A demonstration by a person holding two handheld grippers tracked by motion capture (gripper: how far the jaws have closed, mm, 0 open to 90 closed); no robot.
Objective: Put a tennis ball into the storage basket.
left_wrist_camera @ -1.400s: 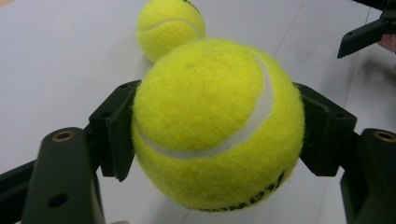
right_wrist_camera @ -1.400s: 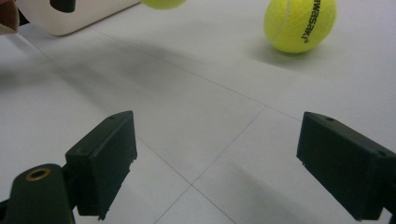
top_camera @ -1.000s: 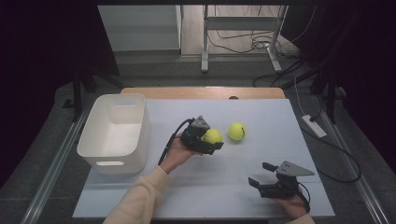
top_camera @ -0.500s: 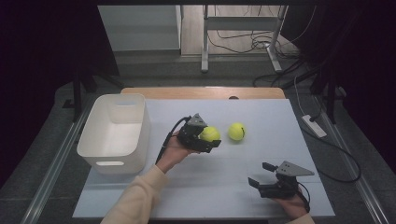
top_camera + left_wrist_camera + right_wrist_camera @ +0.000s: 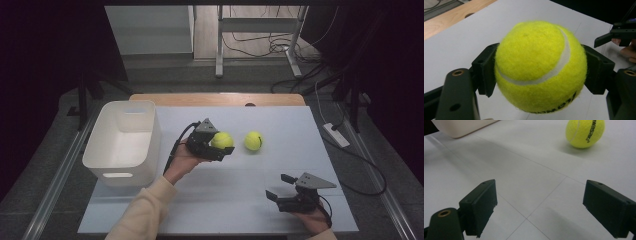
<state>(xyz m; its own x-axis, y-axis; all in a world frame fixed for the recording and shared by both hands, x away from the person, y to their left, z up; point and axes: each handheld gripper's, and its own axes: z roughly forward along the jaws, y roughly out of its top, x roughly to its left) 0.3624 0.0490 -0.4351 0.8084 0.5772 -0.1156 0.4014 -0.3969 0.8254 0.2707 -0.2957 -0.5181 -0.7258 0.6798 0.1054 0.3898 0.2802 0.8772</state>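
A yellow tennis ball [image 5: 222,139] sits clamped between the jaws of my left gripper [image 5: 223,146], held just above the white table near its middle. In the left gripper view the ball [image 5: 536,65] is pinched by a black pad on each side. A second tennis ball [image 5: 253,140] lies on the table just to the right of the held one, apart from it; the right gripper view has it ahead [image 5: 585,132]. My right gripper [image 5: 276,186] rests at the front right, jaws wide open with nothing between them [image 5: 541,205].
A white plastic bin [image 5: 125,137] stands at the table's left side, its corner showing in the right gripper view [image 5: 461,127]. The table top [image 5: 280,120] has a wooden strip along its far edge. Cables trail on the floor to the right.
The left gripper with its ball has drifted slightly left and up, a little away from the second ball. The right gripper has stayed put.
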